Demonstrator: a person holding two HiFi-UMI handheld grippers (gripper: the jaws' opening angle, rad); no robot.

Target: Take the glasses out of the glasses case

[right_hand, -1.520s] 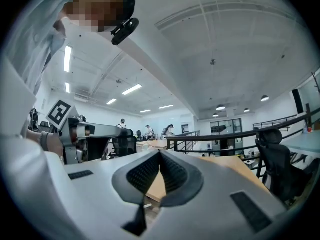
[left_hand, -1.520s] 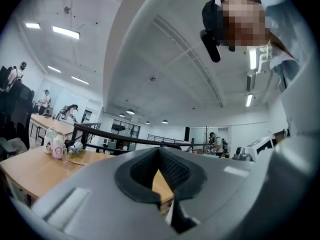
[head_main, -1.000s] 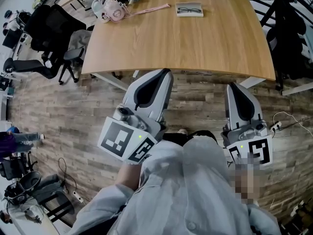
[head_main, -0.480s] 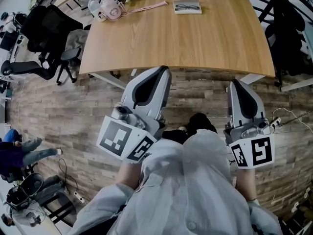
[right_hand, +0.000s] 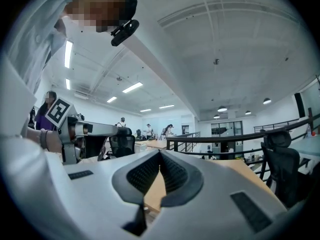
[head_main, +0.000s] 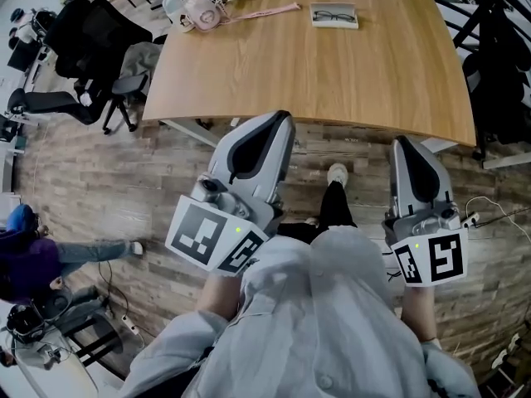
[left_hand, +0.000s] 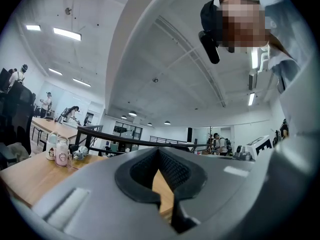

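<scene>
Plainly, we are not yet at the work: the glasses case [head_main: 334,16] lies well apart from both tools, near the far edge of the tabletop [head_main: 332,81]. The case looks open, and the glasses [head_main: 334,12] show as a dark frame against its pale inside.

From the case, the left hand-held gripper [head_main: 278,121] is back towards us and to the left. The right hand-held gripper [head_main: 405,143] is back towards us and to the right. Both hang over the wood floor [head_main: 124,189], short of the tabletop's near edge. The case sits ahead and between them, and we judge it a little closer to the left one.

The long side of the case runs left to right, across our line of approach, and the glasses lie the same way in it. We judge that either tool reaching straight forward would meet a long side square on.

In the left gripper view, the left hand-held gripper [left_hand: 160,151] has its jaws pressed together at the tips with nothing between them. In the right gripper view, the right hand-held gripper [right_hand: 160,153] is likewise closed and empty.

Left of the case, a pink cup [head_main: 202,8] with a strap stands clear of our path.
</scene>
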